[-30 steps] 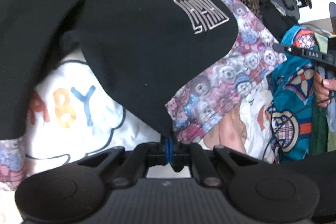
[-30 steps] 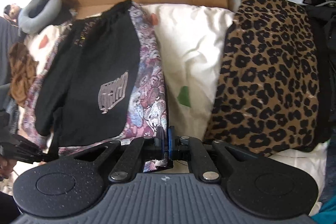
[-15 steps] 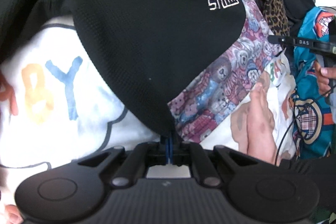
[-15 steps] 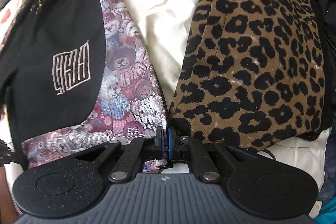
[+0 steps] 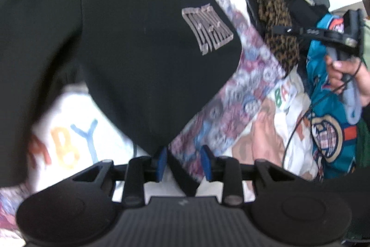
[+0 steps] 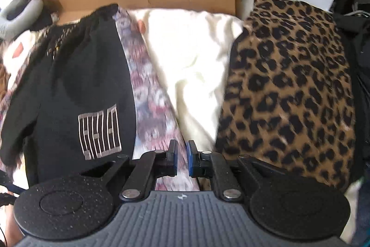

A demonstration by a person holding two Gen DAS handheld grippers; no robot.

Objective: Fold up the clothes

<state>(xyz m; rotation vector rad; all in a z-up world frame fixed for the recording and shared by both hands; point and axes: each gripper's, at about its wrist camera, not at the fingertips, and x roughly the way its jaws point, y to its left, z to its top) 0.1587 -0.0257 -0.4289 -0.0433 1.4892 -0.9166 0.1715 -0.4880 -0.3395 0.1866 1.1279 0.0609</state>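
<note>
Releasing: our left tool [image 5: 183,160] has just been opening, the corner of the black knit shorts with a grey line emblem [image 5: 129,43] loose between its pads. Our right tool [image 6: 181,157] has just been opening to a narrow gap over the bear-print fabric [image 6: 150,108] beneath the shorts.

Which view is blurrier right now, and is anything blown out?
Left wrist: heavier motion smear, bear-print fabric and the colored letters streaked, logo on the black shorts soft. Right wrist: milder blur on the leopard-print fabric; cream fabric overexposed, folds washed out. Both: fisheye bending at the edges.
</note>
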